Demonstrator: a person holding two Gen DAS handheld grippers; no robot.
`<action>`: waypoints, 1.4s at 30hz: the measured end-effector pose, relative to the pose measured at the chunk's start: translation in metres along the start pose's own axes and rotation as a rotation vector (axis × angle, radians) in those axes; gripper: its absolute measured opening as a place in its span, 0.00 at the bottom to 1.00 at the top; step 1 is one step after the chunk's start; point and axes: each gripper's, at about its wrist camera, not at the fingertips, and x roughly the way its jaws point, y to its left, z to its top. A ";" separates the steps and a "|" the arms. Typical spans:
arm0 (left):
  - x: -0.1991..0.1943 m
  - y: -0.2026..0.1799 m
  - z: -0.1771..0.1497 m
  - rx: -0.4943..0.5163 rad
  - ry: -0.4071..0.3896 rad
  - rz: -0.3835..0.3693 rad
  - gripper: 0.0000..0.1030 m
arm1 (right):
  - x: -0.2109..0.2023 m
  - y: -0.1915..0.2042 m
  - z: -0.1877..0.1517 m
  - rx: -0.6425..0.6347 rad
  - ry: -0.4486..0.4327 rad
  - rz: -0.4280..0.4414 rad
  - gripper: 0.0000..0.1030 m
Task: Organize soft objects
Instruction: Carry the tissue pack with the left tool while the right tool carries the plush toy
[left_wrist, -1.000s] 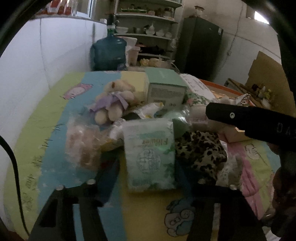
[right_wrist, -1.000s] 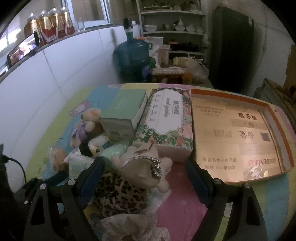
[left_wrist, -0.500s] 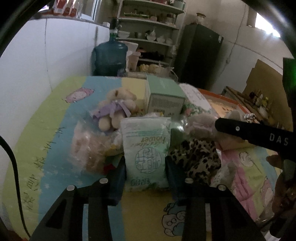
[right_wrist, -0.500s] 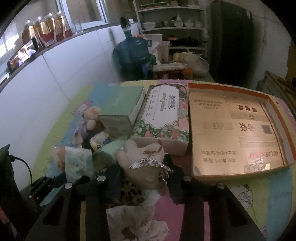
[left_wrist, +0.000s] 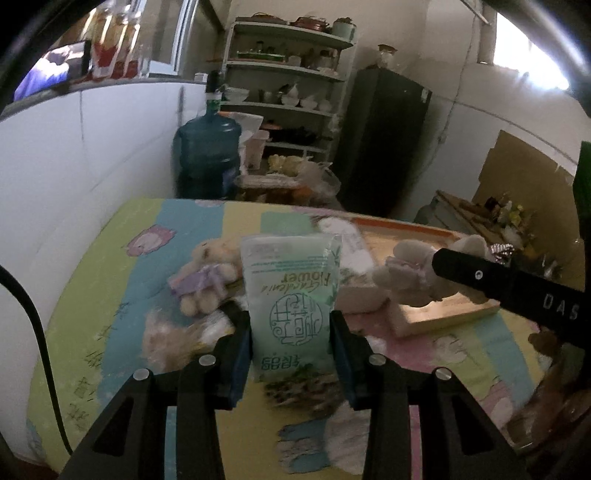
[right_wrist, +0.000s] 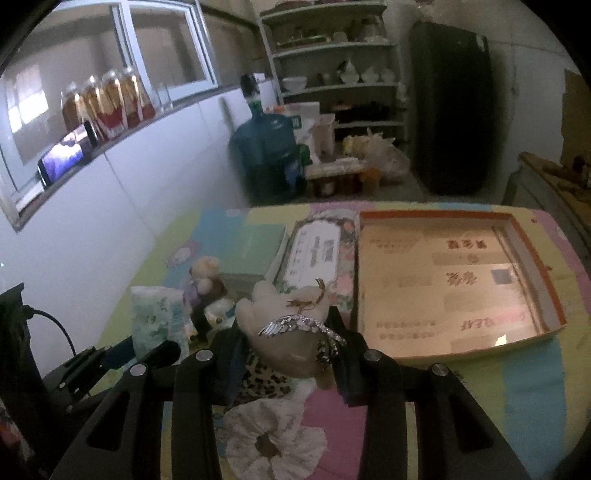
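Left gripper: clamped on a pale green tissue pack, both blue pads pressed against its sides, pack upright and clear of the patterned mat. Print on the pack upside down.

Right gripper: pinched around a cream plush toy with a silver sequin band, toy raised above a leopard-print soft item. Seen also in the left wrist view as the plush toy at the tip of the right gripper's black finger, over the near corner of the tray.

Remaining on the mat:
- 1 small plush bear in purple, lying behind and to the left of the tissue pack.
- 1 crinkled clear bag with pale contents, just beside the left finger.
- 1 white fabric flower piece, nearest the right camera.
- 1 green box and 1 floral box, side by side, touching.
- 1 shallow cardboard tray with an orange rim, to the right of the floral box, nothing inside it.

Background: blue water jug, shelving with crockery, dark refrigerator. Moderate blur in both views.
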 end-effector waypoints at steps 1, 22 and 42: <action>-0.001 -0.008 0.003 0.006 -0.007 -0.007 0.39 | -0.005 -0.004 0.002 0.005 -0.010 -0.002 0.39; 0.056 -0.173 0.045 0.133 -0.027 -0.068 0.39 | -0.072 -0.159 0.009 0.149 -0.122 -0.120 0.39; 0.152 -0.248 0.030 0.099 0.115 -0.015 0.39 | -0.023 -0.272 0.008 0.192 -0.039 -0.141 0.40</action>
